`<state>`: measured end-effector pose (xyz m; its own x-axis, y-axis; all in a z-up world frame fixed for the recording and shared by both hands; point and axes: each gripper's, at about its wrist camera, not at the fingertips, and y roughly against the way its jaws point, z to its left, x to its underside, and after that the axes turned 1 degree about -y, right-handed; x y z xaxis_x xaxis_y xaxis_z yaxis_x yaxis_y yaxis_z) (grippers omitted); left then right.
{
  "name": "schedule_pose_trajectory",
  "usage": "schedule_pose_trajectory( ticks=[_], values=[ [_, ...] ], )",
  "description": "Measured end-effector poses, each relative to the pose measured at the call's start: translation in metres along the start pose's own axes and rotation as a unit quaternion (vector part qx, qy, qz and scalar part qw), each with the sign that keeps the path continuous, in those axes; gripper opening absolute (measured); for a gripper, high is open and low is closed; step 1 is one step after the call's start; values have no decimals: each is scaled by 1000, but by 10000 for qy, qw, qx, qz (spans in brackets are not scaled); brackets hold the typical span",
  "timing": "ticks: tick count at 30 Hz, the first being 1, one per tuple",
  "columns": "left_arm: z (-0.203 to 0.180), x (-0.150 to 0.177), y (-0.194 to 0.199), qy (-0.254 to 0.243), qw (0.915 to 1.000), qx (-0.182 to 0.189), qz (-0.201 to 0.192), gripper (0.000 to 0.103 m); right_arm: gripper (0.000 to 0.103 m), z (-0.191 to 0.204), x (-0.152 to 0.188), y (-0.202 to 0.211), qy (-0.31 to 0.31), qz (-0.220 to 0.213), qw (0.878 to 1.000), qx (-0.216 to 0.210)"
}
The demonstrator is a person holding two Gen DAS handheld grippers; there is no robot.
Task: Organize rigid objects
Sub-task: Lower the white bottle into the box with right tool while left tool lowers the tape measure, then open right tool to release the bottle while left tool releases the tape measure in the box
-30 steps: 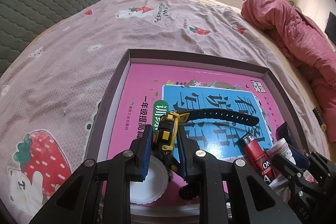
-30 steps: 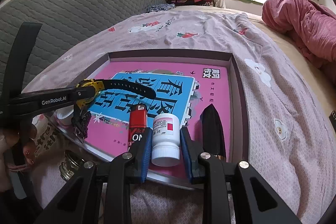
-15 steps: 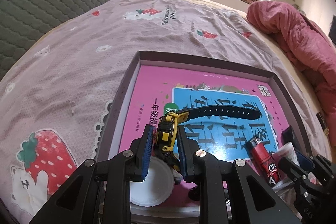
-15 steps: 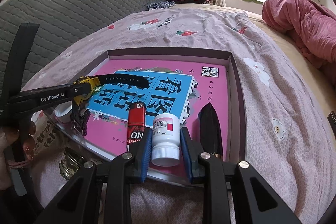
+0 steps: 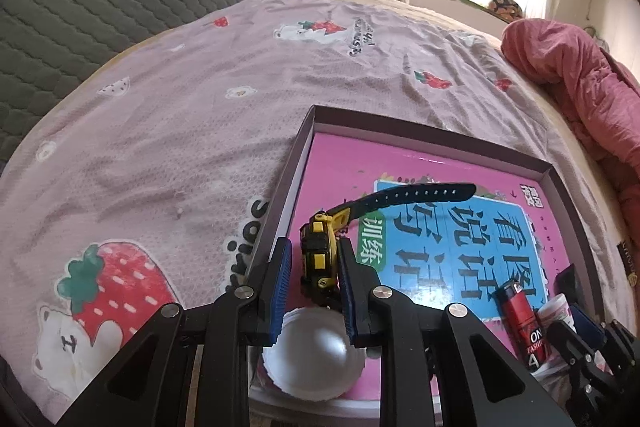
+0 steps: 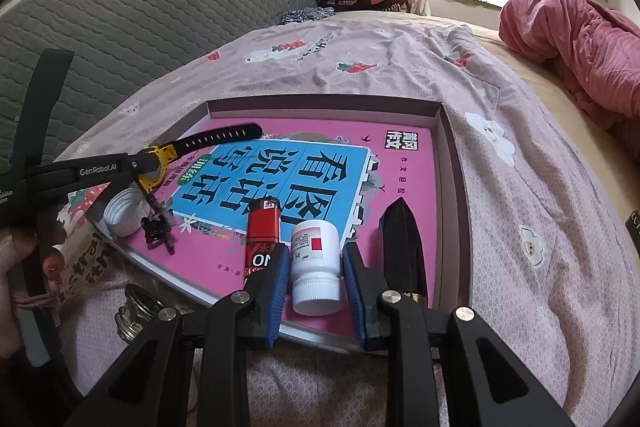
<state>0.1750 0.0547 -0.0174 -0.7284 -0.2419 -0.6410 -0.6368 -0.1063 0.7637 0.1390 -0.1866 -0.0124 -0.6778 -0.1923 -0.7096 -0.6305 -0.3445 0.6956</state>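
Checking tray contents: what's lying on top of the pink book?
On the pink book: red lighter, white pill bottle, black pointed case, white cap. The yellow watch hangs over it. The tray floor beneath is hidden.

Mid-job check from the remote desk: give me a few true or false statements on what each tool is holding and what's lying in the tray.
1. The left tool is shut on the yellow watch. True.
2. The right tool grips the red lighter. False: its pads are on the white pill bottle; the lighter lies beside it.
3. The pink book lies inside the tray. True.
4. The white cap is screwed onto the pill bottle. False: it lies apart, near the left tool.
5. The tray sits on a bare wooden table. False: it rests on the bedsheet.
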Motion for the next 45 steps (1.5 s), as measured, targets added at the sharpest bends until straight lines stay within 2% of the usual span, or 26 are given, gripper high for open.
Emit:
schedule_pose_trajectory(
  ticks=[6, 17, 22, 30, 33, 45],
  values=[
    [3, 6, 3, -1, 9999, -2, 169, 23, 27, -1, 0, 0, -14, -35, 10000, -17],
    [1, 6, 8, -29, 9998, 114, 157, 23, 28, -2, 0, 5, -86, -109, 9999, -5],
    [0, 4, 6, -19, 9997, 156, 182, 23, 33, -5, -1, 8, -180, -167, 9997, -47],
    [-2, 6, 5, -13, 9997, 166, 200, 23, 35, -7, -2, 9, -230, -207, 9995, -63],
    [-2, 6, 4, -3, 9996, 167, 213, 23, 42, -8, -2, 9, -242, -238, 9994, -37],
    [0, 4, 4, -30, 9994, 226, 270, 25, 43, -5, -3, 18, -194, -490, 9986, -95]
  ],
)
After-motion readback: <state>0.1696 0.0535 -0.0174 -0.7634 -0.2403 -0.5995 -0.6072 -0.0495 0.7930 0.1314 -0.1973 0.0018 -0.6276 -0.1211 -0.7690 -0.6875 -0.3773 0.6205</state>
